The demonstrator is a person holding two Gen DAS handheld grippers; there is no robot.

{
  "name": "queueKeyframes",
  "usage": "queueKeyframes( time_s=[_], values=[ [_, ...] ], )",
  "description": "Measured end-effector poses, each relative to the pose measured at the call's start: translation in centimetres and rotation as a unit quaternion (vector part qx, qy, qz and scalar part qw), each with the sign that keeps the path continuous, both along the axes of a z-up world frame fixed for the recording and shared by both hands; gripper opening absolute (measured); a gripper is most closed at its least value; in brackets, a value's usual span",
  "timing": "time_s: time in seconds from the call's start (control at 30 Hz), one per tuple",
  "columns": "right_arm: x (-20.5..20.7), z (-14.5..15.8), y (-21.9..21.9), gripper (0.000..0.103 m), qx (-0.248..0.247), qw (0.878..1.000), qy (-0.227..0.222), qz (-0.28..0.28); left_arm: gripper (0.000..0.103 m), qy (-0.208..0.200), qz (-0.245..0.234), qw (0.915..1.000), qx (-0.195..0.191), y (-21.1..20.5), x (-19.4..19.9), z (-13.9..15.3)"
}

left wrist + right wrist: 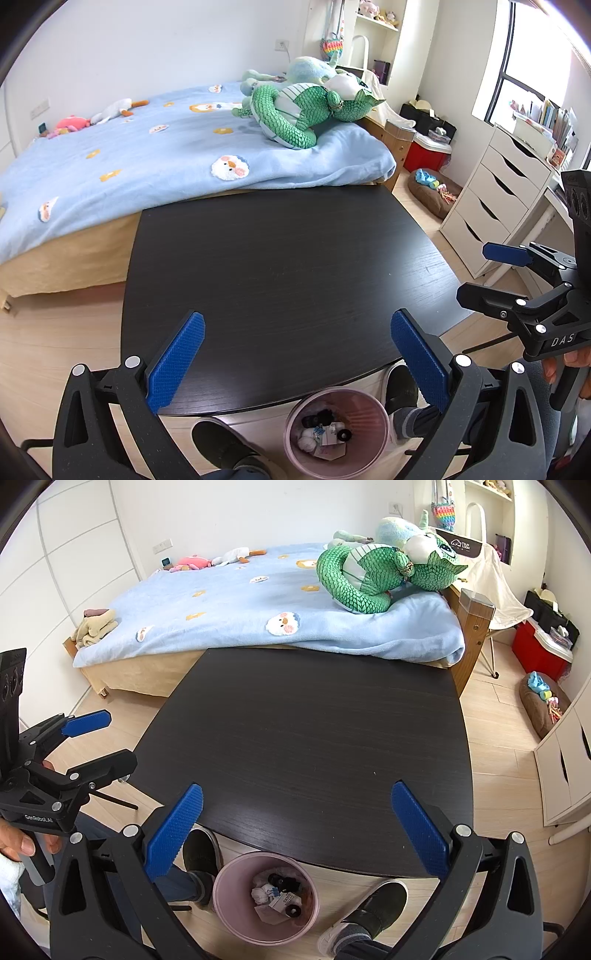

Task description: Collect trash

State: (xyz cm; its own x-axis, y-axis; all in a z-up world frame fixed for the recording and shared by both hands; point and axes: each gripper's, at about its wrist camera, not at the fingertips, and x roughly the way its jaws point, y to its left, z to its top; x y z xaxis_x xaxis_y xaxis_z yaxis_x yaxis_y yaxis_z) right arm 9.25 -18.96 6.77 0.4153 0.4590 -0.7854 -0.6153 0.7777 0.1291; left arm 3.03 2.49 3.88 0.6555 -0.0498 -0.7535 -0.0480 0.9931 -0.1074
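A pink trash bin (373,406) stands on the floor below the near edge of the dark table (280,266). It holds crumpled paper, small packets and dark bits of trash (325,432). It also shows in the right wrist view (229,890), with its trash (277,897). My left gripper (297,356) is open and empty above the table's near edge. My right gripper (297,830) is open and empty beside it, above the same edge. Each gripper shows in the other's view: the right one (484,273) and the left one (110,738), both open.
A bed with a blue blanket (166,147) and a green plush dragon (295,110) lies behind the table. A white drawer unit (495,195) stands at the right. The person's shoes (369,912) flank the bin. A red box (424,155) and a brown pet bed (432,192) lie on the floor.
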Motion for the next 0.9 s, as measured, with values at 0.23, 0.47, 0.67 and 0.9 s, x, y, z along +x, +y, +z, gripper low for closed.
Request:
queueKeyframes(
  time_s=[0.23, 0.47, 0.67, 0.9],
  values=[
    [0.02, -0.13, -0.02, 0.100, -0.001, 1.000, 0.000, 0.000, 0.097, 0.000, 0.000, 1.0000, 0.000, 0.06, 0.06, 0.04],
    [0.04, -0.13, -0.06, 0.100, -0.001, 1.000, 0.000, 0.000, 0.097, 0.000, 0.000, 1.0000, 0.001, 0.03, 0.05, 0.00],
    [0.23, -0.31, -0.04, 0.100, 0.000, 1.000, 0.000, 0.000, 0.097, -0.001, 0.000, 1.0000, 0.002, 0.01, 0.03, 0.12],
    [0.37, -0.34, -0.26, 0.100, 0.000, 1.000, -0.001, -0.001, 0.097, -0.003, -0.001, 1.0000, 0.009, 0.04, 0.24, 0.43]
  ],
)
